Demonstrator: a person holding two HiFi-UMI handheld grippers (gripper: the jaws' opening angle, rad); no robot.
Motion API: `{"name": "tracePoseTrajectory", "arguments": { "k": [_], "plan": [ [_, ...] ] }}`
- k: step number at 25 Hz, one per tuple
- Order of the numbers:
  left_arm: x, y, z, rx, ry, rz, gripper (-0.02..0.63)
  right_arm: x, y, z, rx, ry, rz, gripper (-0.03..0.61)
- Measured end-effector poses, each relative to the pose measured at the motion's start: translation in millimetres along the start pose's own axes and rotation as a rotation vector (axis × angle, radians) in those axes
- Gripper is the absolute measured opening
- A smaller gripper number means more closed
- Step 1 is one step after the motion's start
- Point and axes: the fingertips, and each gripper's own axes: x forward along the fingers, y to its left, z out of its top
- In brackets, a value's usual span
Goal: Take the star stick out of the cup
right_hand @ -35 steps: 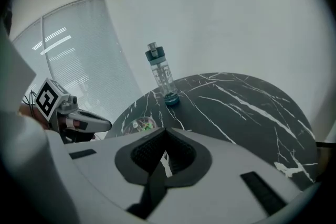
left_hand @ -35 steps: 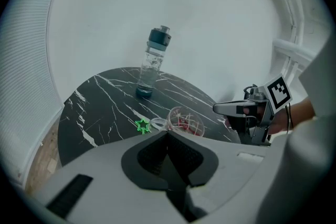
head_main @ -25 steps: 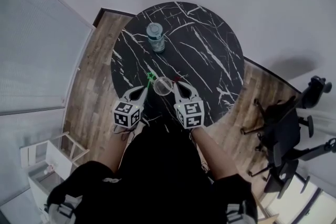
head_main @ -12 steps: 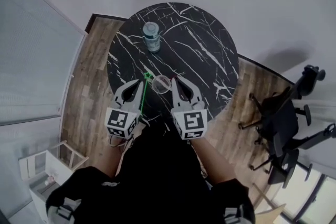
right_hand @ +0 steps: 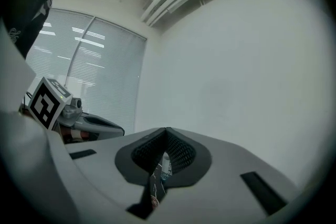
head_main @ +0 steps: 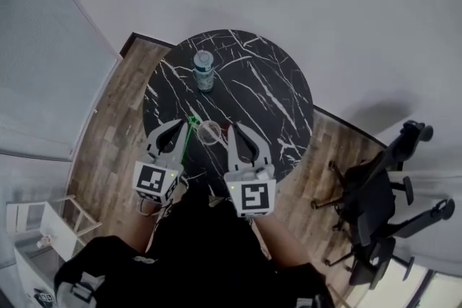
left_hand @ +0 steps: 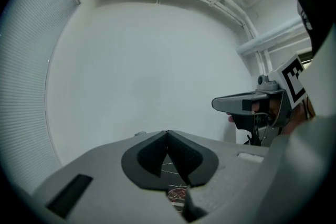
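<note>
My left gripper [head_main: 184,122] [left_hand: 168,134] is shut on the green star stick [head_main: 186,139]. The stick hangs out of the cup along the gripper's inner side, star end at the jaw tips. The clear cup [head_main: 209,132] stands on the round black marble table [head_main: 274,94], between the two grippers and below them. My right gripper [head_main: 232,128] [right_hand: 166,130] is shut, pads together, and I see nothing held in it. Both grippers point about level above the table's near edge. The stick itself does not show in the left gripper view.
A capped bottle [head_main: 203,71] stands further back on the table and shows through the right jaws' gap [right_hand: 166,165]. An office chair [head_main: 375,202] stands on the wooden floor at the right. A white shelf unit [head_main: 32,227] is at the lower left.
Both grippers have risen from the table top, staying side by side. The green stick has come up out of the cup with the left gripper. The cup and bottle stayed on the table.
</note>
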Motion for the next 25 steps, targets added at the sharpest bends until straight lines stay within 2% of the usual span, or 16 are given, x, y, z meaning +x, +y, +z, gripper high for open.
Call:
{"name": "tracePoseTrajectory", "arguments": {
  "k": [7, 14, 25],
  "plan": [
    [-14, -26, 23, -0.028, -0.036, 0.066, 0.000, -26, -24, 17, 0.010, -0.041, 0.022, -0.003],
    [-23, -56, 27, -0.003, -0.025, 0.117, 0.000, -50, -43, 12, 0.029, -0.056, 0.045, -0.003],
    [-36, -86, 28, 0.027, -0.001, 0.173, 0.000, -79, -48, 16, 0.009, -0.093, 0.124, -0.003]
  ]
}}
